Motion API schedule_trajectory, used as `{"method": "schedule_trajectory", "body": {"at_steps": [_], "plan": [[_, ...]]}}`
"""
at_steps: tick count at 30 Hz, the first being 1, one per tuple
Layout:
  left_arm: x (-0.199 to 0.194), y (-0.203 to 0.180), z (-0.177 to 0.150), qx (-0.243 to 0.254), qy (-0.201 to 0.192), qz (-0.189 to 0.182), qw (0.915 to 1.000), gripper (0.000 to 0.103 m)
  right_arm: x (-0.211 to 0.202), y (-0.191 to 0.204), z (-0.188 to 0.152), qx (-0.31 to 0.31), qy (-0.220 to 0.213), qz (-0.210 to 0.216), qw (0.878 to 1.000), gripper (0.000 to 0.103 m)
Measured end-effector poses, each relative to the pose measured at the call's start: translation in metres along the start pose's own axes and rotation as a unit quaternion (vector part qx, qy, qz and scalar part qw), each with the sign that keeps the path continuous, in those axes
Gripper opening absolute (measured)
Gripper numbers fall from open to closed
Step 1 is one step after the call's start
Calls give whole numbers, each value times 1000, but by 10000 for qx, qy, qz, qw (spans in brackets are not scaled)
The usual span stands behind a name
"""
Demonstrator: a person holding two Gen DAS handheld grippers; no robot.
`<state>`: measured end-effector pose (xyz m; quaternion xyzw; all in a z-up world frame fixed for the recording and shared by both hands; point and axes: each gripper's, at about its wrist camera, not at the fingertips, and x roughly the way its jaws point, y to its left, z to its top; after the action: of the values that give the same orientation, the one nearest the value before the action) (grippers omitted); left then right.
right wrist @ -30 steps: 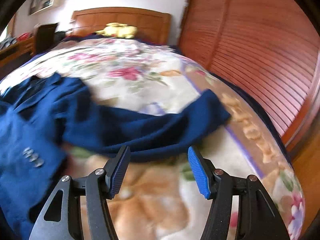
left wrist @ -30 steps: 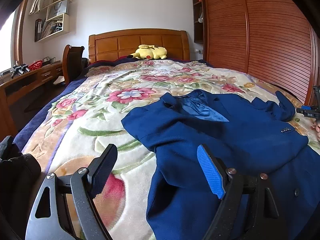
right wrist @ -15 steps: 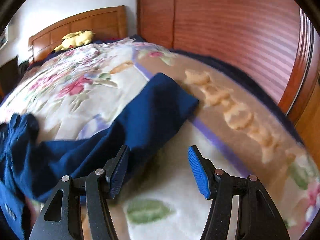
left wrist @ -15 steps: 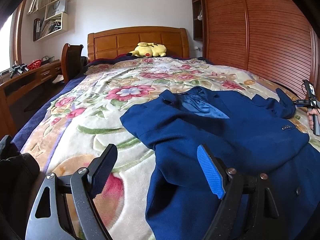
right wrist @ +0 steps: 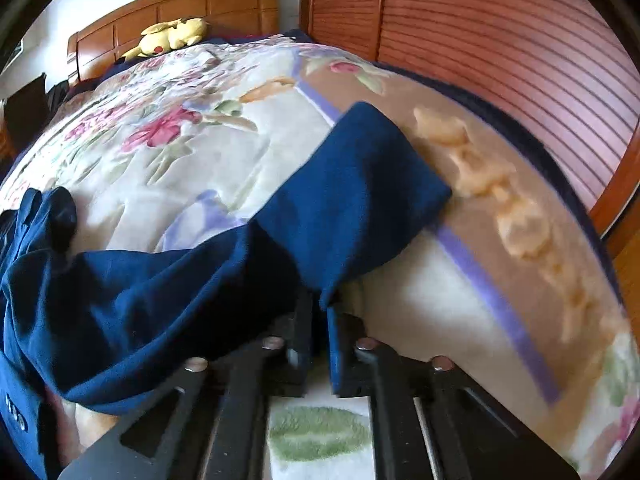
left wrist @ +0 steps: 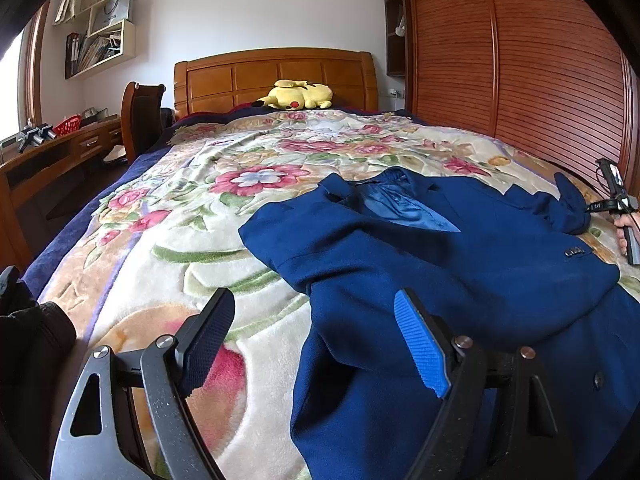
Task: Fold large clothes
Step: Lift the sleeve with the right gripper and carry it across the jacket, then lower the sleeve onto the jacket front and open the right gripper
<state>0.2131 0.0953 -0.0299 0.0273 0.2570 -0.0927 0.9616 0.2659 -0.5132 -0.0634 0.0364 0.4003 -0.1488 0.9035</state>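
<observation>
Since a second ago the right gripper (right wrist: 320, 312) has swung across to the outstretched sleeve (right wrist: 352, 200) of the navy-blue woven suit jacket (left wrist: 460, 272), and its jaws have just been closing; they now pinch the sleeve's lower edge near the cuff, cloth bunched between the pads. Left gripper (left wrist: 316, 340) unchanged: fingers spread wide, nothing between them, hanging over the jacket's near hem where it meets the blanket. Jacket lies front-up on the cream plush blanket with pink flowers (left wrist: 240, 208), collar toward the headboard, shiny blue lining showing at the open neck, on the side of the bed nearer the wardrobe. One sleeve is folded across the chest, its row of cuff buttons (left wrist: 575, 253) showing; the other reaches out toward the blanket's tan border (right wrist: 520, 220). In the left view the right gripper shows only as a black handle at the far right edge, with fingers of a hand (left wrist: 626, 232) around it. Around: carved wooden headboard (left wrist: 276, 76), yellow plush toy (left wrist: 298, 94) at the bed head, slatted reddish-brown wardrobe doors (left wrist: 520, 60) close along the bed, wooden desk (left wrist: 52, 160) and chair (left wrist: 140, 116) on the opposite side, white wall shelves with books (left wrist: 100, 44). Dark bundle (left wrist: 32, 328) at the bed's near corner, too cut off to identify.
</observation>
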Motion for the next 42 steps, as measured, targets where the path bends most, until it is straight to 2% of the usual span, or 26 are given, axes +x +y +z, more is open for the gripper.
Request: {"method": "schedule_trajectory", "body": {"at_steps": [3,6,9,13,18,22,25,28,36,41,42], "plan": [[0,-1,0,27,-17,-2,10000,83,-21,5,6,-107,-350,-45,9993,2],[2,1,-1,8,10,-18,10000,83,-55,14,16,-79,-845,125,9963,2],[0,2,-2,-30,-18,-34,10000,83,-88,42,25,-497,-1281,142,9904,1],[-1,2,-1,-66,-38,-46,10000,83,-123,73,33,-647,-1525,407,9853,1],[-3,2,-1,-41,-79,-67,9999,83,-175,133,24,-1173,-1922,1012,9691,1],[-5,1,0,-36,-117,-83,9999,83,-218,188,2,-1759,-2191,1583,9466,1],[-5,1,1,-55,-125,-99,9999,83,-240,227,-18,-2192,-2267,1890,9300,1],[-8,2,1,-86,-153,-138,9998,83,-248,259,-35,-2457,-2210,2121,9197,1],[-11,2,2,-116,-202,-204,9995,83,-231,304,-48,-2698,-1745,2306,9185,1],[-12,3,2,-146,-211,-198,9995,83,-238,314,-43,-2698,-1769,2656,9085,1],[-12,3,2,-161,-214,-194,9995,83,-228,310,-39,-2667,-1771,2751,9065,1]]}}
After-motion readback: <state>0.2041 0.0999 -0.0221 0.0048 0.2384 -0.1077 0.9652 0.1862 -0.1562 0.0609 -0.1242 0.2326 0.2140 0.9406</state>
